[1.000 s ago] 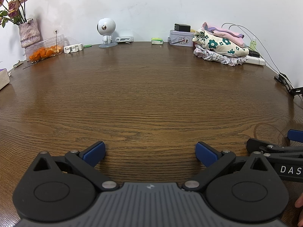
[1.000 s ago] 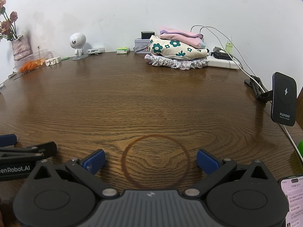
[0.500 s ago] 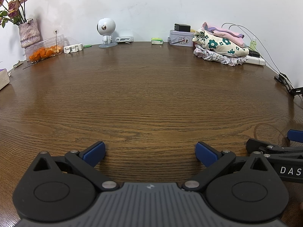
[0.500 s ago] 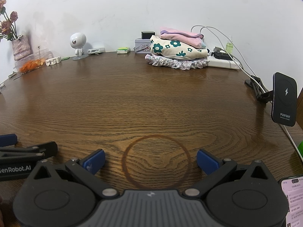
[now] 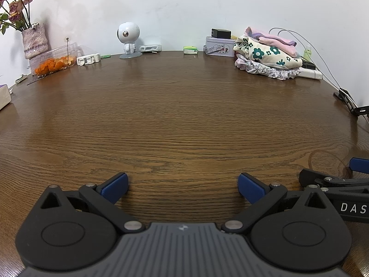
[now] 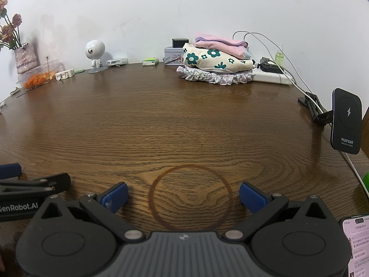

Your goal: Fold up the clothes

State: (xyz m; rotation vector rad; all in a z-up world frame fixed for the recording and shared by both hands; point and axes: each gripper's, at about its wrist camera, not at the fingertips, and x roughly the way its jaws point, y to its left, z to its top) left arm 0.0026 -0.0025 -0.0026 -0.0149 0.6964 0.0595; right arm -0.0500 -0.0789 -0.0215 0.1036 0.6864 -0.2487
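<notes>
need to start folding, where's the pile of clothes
The pile of clothes sits at the table's far edge against the wall, right of centre in both views, between the tin box and the power strip.

Bench: dark wood-grain top, ring stain near front edge.
Along back edge: stack of folded clothes, tin box, white robot figurine, tub of orange pieces, flower vase, power strip.

You faced a dark wooden table whose far edge met a plain white wall under even light.
</notes>
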